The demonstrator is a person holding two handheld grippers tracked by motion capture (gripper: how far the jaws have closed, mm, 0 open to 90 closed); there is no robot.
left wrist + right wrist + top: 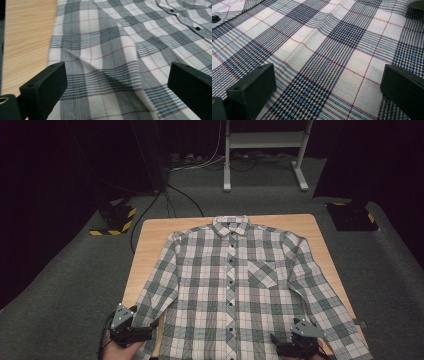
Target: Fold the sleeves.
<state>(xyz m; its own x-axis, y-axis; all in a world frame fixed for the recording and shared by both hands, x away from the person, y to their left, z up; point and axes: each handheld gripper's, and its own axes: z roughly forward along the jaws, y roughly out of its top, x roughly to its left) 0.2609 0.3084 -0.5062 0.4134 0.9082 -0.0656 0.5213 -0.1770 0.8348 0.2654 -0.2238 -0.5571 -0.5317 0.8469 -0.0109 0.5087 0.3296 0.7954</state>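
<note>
A dim room with dark walls and grey carpet [65,280] surrounds a light wooden table [150,232], and on that table a plaid shirt [235,285] lies spread flat, front up, collar at the far edge and hem toward the person.

The left gripper [131,327] sits at the near left corner of the table, its jaws spread wide with nothing between them. In the left gripper view the two black jaws stand well apart low over the cloth [112,62], which rises in a soft fold just ahead of them; the shirt's edge runs along bare wood [25,37] to the left, and the buttoned placket [197,28] crosses the upper right corner.

The right gripper [297,340] rests at the near edge over the lower right front of the shirt, also released, jaws wide apart. In the right gripper view the checked fabric [324,57] lies flat and close beneath the jaws, with one dark button [215,18] at the upper left.

Farther out on the shirt, both sleeves run down along the body to the near corners, the left sleeve [160,280] ending beside the left gripper and the right sleeve [325,290] passing just outside the right one. A chest pocket [262,272] sits right of the placket.

Beyond the table stand the white legs of a frame [227,165], cables [170,200] trail over the carpet, and two black blocks with yellow-striped edges [116,220] and [352,215] lie on either side. Nothing lies between the grippers and the cloth.
</note>
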